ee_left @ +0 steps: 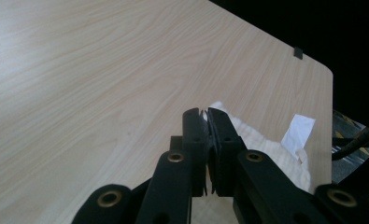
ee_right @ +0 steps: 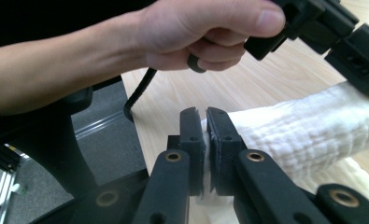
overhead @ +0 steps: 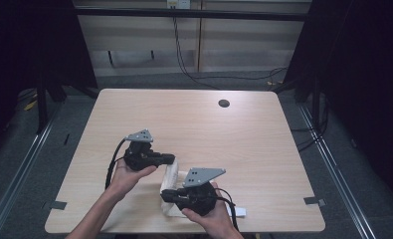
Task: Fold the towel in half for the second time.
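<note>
Pale wood-grain table (overhead: 194,124) under us, rounded corners, dark grommet hole (overhead: 224,103) at far side. White cloth (overhead: 171,175) near front edge, between our hands: soft, quilted weave, bunched into thick band. We see its long axis run from left gripper (overhead: 170,159) down to right gripper (overhead: 165,195). Left jaws pressed together on cloth's far end; right jaws pinching its near end. White tag (ee_left: 298,130) lies just beside cloth.

Lab-type recording bay. Bare pale wood table (overhead: 194,129) on grey carpet floor (overhead: 15,164), black curtains (overhead: 363,74) at both sides, metal floor rails (overhead: 333,169), loose cables (overhead: 184,59) along plain panelled back wall (overhead: 234,45).
</note>
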`<state>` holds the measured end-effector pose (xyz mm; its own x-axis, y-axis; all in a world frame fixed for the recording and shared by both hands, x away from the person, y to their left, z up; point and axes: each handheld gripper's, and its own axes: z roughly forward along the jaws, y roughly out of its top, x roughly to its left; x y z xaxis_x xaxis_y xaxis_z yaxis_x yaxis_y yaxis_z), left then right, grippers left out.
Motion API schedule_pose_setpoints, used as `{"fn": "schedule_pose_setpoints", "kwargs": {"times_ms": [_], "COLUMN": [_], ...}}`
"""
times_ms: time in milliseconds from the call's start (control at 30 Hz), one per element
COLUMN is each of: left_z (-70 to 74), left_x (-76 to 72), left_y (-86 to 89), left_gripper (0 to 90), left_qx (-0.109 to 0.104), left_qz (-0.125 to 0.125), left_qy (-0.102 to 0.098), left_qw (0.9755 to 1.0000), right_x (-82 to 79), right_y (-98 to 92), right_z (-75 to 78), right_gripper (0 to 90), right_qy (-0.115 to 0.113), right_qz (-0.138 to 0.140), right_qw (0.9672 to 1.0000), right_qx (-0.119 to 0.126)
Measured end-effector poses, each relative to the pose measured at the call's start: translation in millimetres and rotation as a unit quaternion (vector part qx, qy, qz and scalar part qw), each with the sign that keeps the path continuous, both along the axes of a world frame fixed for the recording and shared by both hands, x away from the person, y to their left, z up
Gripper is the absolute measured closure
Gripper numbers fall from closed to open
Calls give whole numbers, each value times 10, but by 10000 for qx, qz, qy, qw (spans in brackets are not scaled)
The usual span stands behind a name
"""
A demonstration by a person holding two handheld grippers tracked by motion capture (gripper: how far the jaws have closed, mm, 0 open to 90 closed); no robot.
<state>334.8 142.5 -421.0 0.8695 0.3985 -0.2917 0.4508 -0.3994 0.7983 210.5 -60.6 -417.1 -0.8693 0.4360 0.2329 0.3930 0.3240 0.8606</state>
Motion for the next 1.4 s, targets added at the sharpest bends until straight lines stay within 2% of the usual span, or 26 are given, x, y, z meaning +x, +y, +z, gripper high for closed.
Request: {"fn": "schedule_pose_setpoints", "kwargs": {"times_ms": [167,267,467,567,700,867,900,967,1133,1400], "left_z": [-86,-156,-224,-298,-355,-448,-483,-543,-616,-705], "left_x": [30,25,33,34,37,28,24,24,30,61], "left_y": [-131,-238,-425,-528,-610,-701,-723,-759,-822,-917], "left_gripper": [869,869,868,868,868,867,867,865,852,816], "left_qx": [19,-5,87,215,219,291,386,399,402,387], "left_qz": [3,-54,-124,-176,-218,-255,-273,-275,-302,-345], "left_qy": [65,124,196,254,363,405,425,468,511,582], "left_qw": [10000,9999,9997,9993,9989,9984,9980,9977,9974,9970], "right_x": [-1,-19,-66,-81,-106,-135,-138,-143,-135,-125], "right_y": [-117,-189,-356,-429,-505,-566,-571,-583,-647,-791], "right_z": [-56,-122,-183,-240,-313,-395,-417,-488,-597,-662], "right_gripper": [860,858,857,851,847,837,835,829,811,681], "right_qy": [34,143,198,217,288,353,357,358,413,528], "right_qz": [-166,-236,-395,-468,-518,-565,-564,-603,-655,-845], "right_qw": [9998,9996,9989,9985,9980,9969,9968,9954,9932,9899], "right_qx": [-83,-82,-123,-162,-225,-410,-450,-652,-867,-1010]}}
